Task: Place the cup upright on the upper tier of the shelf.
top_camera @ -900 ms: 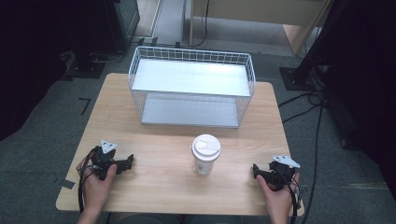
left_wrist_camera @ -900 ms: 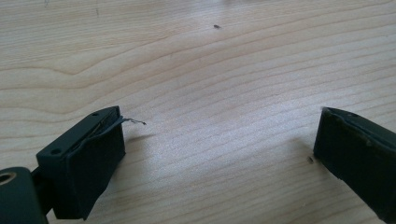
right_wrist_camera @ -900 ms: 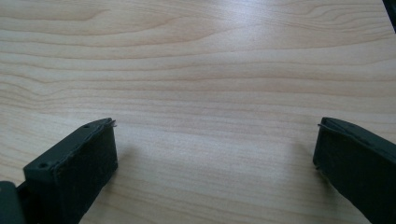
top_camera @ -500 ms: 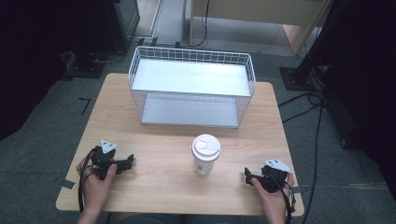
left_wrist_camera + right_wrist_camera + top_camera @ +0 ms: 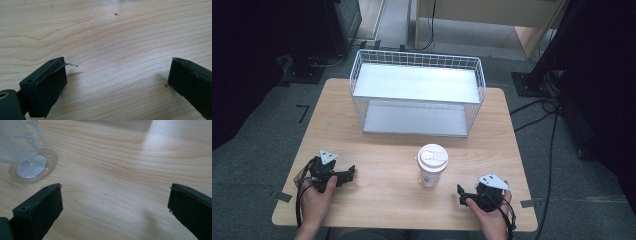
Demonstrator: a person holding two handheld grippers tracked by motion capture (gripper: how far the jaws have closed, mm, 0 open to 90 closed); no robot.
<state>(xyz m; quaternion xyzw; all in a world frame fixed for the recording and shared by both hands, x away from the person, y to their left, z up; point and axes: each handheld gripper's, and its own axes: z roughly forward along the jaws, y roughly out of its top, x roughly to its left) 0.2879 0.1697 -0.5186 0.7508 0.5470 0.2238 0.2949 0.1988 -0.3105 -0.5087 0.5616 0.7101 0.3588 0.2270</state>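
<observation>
While the cup point(image 5: 432, 165) (white lid on top) stands upright on the table point(image 5: 382, 140), near its front, the right gripper point(image 5: 464, 195) rests just right of it and the left gripper point(image 5: 347, 175) far left, both with jaws wide apart.

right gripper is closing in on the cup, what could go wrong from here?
1. The cup is tall, upright and lidded; a low sideways nudge from the right gripper could tip it.
2. In the right gripper view the cup base sits left of the open jaws, off their centre line, so closing now would likely miss or clip it.
</observation>
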